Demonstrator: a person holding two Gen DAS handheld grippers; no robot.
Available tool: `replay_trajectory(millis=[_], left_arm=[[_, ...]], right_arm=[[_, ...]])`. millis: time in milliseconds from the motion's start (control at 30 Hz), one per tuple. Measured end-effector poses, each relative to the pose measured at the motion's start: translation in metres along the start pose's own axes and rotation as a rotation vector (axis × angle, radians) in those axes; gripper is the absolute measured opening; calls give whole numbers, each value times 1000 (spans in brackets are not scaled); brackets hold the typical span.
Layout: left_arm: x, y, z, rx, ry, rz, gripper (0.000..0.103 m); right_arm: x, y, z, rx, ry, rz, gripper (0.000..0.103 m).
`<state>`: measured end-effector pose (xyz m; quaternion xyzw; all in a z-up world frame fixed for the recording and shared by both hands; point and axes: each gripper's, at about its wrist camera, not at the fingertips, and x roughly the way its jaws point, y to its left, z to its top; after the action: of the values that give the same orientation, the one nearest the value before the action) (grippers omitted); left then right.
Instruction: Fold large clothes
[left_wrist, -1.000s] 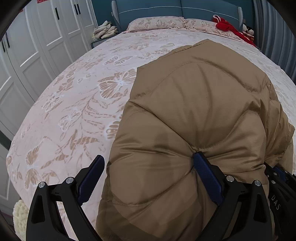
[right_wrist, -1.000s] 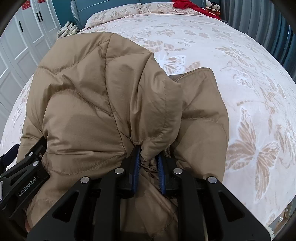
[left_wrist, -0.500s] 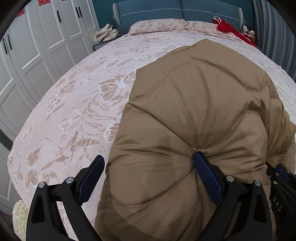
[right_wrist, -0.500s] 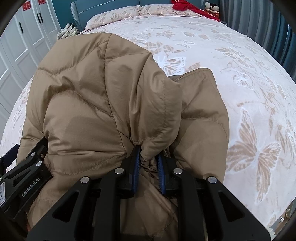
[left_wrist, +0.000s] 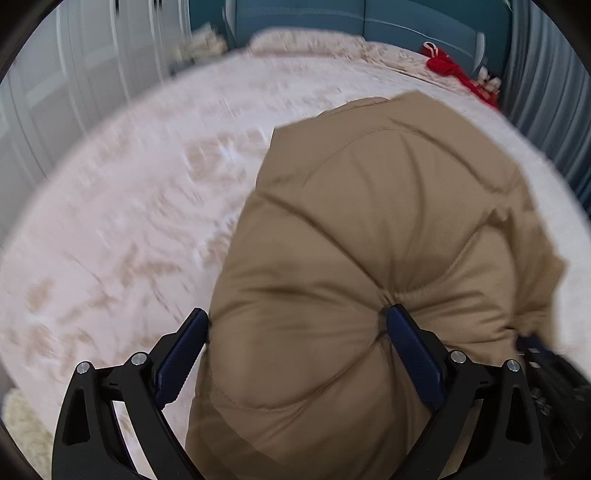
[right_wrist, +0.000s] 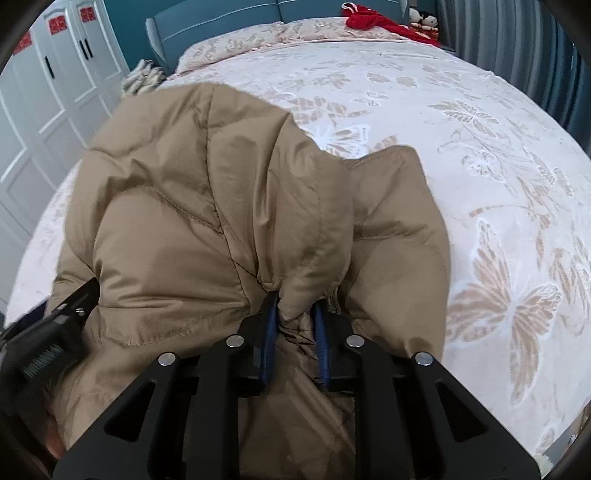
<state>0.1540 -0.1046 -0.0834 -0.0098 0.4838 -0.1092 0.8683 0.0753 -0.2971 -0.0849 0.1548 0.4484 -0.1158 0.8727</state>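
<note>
My left gripper (left_wrist: 297, 347) has its jaws wide, straddling a puffy bulge of the coat (left_wrist: 369, 258) without pinching it. The coat lies bunched on the bed (left_wrist: 129, 221) near its foot edge, stretching away from me toward the headboard. My right gripper (right_wrist: 295, 325) has its jaws narrow, clamped on a gathered fold of coat just ahead.

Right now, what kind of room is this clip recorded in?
Most likely a home bedroom. A large bed with a butterfly-print cover fills the view, pillows lie against a teal headboard, and white wardrobe doors stand along one side. A tan puffer jacket lies on the bed.
</note>
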Motion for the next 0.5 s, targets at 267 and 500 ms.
replay_trajectory(millis=[267, 500], left_arm=[[-31, 79, 2, -249, 79, -206, 95], [4, 92, -2, -407, 223, -445, 96]], right_arm=[[-44, -74, -8, 329, 49, 184, 64], [-9, -101, -21, 534, 159, 352, 70]])
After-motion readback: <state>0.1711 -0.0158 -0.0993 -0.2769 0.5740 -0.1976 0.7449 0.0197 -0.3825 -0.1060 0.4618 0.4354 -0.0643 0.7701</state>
